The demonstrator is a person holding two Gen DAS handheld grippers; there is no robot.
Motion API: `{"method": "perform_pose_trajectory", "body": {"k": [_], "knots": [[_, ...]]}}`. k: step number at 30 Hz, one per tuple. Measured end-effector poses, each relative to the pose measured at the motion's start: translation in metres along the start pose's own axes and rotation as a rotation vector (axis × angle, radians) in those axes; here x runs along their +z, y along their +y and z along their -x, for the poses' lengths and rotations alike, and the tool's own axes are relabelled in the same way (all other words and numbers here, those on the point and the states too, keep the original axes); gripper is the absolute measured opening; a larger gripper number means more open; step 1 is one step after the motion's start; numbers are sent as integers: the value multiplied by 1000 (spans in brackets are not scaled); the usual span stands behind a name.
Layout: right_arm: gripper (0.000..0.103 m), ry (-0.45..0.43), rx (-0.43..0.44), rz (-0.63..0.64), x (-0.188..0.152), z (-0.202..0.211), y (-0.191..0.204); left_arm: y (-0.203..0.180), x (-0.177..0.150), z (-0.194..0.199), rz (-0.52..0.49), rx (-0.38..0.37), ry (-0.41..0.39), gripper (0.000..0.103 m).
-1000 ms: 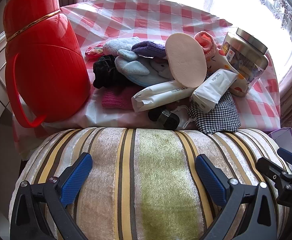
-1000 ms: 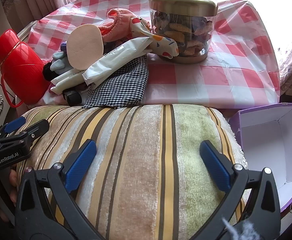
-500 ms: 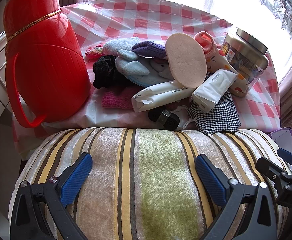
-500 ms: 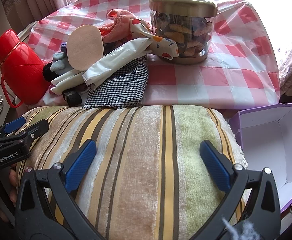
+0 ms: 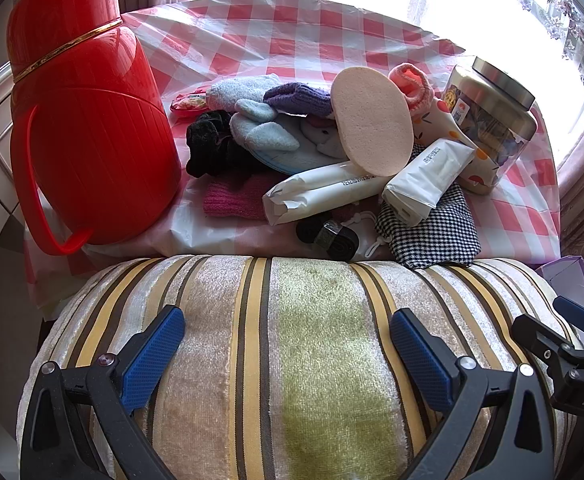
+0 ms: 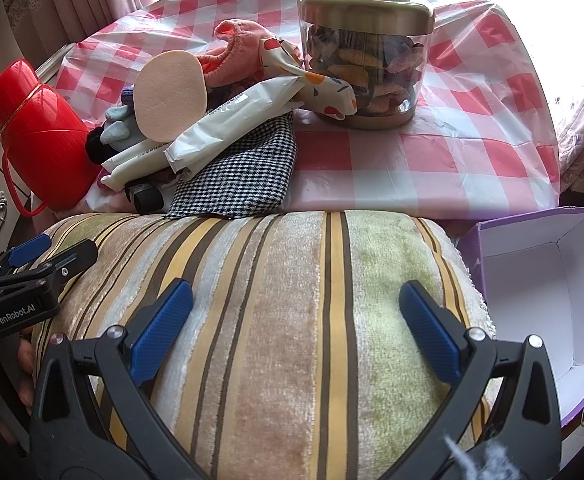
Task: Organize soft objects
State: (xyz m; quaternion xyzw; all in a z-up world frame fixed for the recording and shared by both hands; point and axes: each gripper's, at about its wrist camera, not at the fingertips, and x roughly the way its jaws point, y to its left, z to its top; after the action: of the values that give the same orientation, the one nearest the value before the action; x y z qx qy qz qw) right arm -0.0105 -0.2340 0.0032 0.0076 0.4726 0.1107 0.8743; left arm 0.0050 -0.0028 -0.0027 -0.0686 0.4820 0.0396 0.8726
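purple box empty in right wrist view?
Yes, the purple box beside the striped cushion shows only bare white walls and floor.

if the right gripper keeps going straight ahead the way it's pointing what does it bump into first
Most likely the striped cushion, which fills the space just ahead of the open right gripper. Depth is unclear, so it may skim above it.

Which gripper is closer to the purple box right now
Right. The right gripper sits over the striped cushion with the open purple box just beside its right finger. The left gripper is farther over, toward the red thermos.
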Motion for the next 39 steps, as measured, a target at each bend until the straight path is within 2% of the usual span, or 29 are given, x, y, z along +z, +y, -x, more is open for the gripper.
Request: {"method": "perform_pose_trajectory", "body": {"k": [5, 9, 17, 22, 26, 29, 32, 39], "knots": [[103, -3, 0, -1, 0, 0, 0, 1, 1, 1, 6, -9, 1, 103], [103, -6, 0, 0, 0, 0, 0, 5, 1, 0, 29, -46, 23, 103], [103, 34, 6, 3, 8, -6, 0, 5, 3, -3, 13, -67, 55, 103], [103, 98, 44, 21, 17, -12, -4, 12, 9, 3, 47, -141, -4, 102], [103, 82, 80, -16, 24, -16, -10, 6, 25, 1, 66, -208, -37, 89], [103, 59, 112, -43, 31, -21, -14, -4, 42, -4, 63, -250, -57, 84], [103, 28, 177, -131, 38, -25, -27, -8, 62, -10, 88, -301, -68, 79], [103, -11, 233, -174, 52, -28, -28, -10, 102, -43, 158, -360, -27, 68]]}}
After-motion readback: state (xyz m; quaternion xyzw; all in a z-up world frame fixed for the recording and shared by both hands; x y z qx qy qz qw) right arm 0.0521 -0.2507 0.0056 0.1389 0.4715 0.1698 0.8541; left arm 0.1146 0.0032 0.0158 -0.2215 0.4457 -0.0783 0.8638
